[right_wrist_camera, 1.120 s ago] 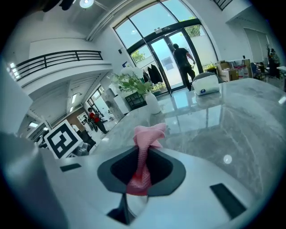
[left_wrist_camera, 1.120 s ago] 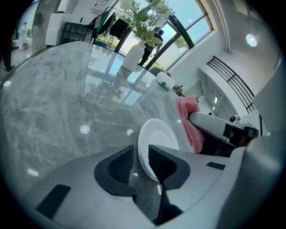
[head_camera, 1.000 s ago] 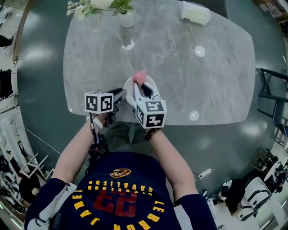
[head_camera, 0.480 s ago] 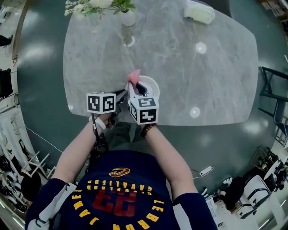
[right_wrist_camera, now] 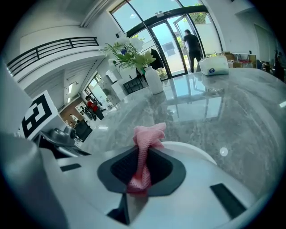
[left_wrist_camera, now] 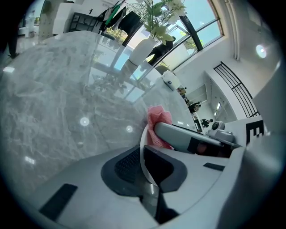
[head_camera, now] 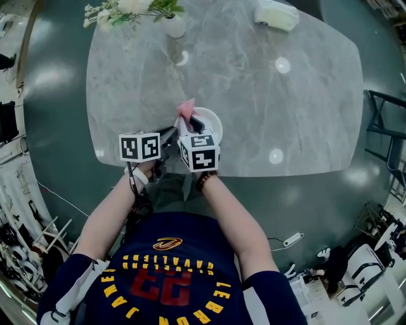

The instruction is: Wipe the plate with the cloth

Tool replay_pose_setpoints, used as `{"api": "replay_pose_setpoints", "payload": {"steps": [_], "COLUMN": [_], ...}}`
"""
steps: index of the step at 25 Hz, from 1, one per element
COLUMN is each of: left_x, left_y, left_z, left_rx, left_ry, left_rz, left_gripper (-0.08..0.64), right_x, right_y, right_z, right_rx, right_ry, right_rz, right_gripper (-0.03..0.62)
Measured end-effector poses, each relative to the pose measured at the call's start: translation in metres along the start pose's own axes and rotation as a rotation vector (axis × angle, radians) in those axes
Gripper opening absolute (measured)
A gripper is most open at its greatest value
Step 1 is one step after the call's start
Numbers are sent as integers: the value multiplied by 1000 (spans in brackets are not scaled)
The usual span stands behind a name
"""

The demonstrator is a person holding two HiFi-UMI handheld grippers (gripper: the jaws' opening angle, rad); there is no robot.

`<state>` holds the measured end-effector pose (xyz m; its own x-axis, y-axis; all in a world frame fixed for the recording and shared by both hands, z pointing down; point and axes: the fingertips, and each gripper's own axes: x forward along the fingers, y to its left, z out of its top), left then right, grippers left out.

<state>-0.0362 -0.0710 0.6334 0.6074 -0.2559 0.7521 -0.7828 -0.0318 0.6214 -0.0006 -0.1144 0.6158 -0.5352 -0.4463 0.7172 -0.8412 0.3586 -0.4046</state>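
Observation:
A white plate lies near the front edge of the grey marble table. My left gripper is shut on the plate's left rim. My right gripper is shut on a pink cloth, pressed at the plate's left side. In the right gripper view the pink cloth bunches between the jaws above the white plate. From the left gripper view the pink cloth shows behind the right gripper's finger.
A white vase with flowers stands at the table's far edge, also seen as the vase in the right gripper view. A white pack lies at the far right. A dark chair stands right of the table.
The right gripper with the cloth has slid left across the plate, from its middle to its left side. The left gripper keeps its hold on the rim.

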Motion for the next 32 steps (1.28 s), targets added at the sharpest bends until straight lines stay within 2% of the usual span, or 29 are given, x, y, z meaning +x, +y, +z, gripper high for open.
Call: {"api": "replay_pose_setpoints", "payload": {"steps": [13,21,24,27,32], "left_x": [1,1,2,3,3], "left_y": [2,1,1,2,2], "left_z": [0,-1,-1,0,-3], "left_rx": [-22,-40,-47,-51,-80], "left_ry": [-11,-24,-29,-34,-48], "left_rz": [16,21,25,25,1], "left_gripper": [34,34,34,34,34], "right_x": [-33,-62,-64,-56,-32], "right_y": [-61,-90,-82,-58,-9], "right_z": [-3,-5,1,2,-18], "right_rx": [97,151,156,122,46], "right_ry": [4,-32,-59,-57,59], "right_rz": [-128,-193,-169,-116,-7], "right_gripper": [46,46,46,46,46]}}
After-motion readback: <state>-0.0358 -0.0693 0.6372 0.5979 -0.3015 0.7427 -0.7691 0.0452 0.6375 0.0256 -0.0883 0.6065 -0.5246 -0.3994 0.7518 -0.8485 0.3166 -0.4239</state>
